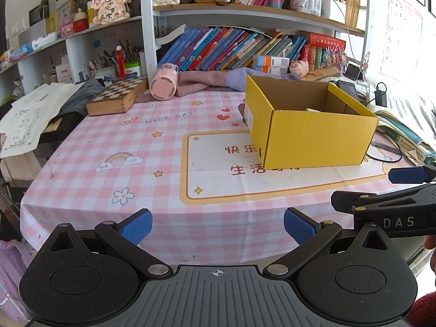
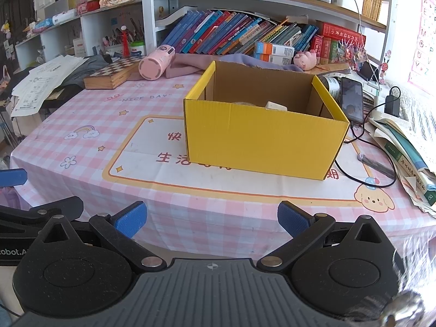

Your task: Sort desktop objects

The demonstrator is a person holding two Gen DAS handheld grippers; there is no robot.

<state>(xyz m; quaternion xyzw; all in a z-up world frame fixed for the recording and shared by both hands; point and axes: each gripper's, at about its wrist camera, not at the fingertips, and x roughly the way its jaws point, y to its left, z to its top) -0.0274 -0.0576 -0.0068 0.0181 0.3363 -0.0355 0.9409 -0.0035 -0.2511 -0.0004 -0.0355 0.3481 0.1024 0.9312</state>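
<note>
Seemingly late on: both hand-held grippers, left [image 1: 218, 230] and right [image 2: 212, 223], hang released and empty; box [image 2: 261, 141] holds items, cup [image 2: 155, 64] remains on the surface [image 2: 90, 114]

A yellow cardboard box [image 2: 261, 139] is sitting open on a pink checked tablecloth [image 2: 152, 212], a white item [image 2: 276, 106] peeking above its rim, as the right gripper [image 2: 212, 219] is hovering with blue pads spread wide at the table's near edge.
</note>
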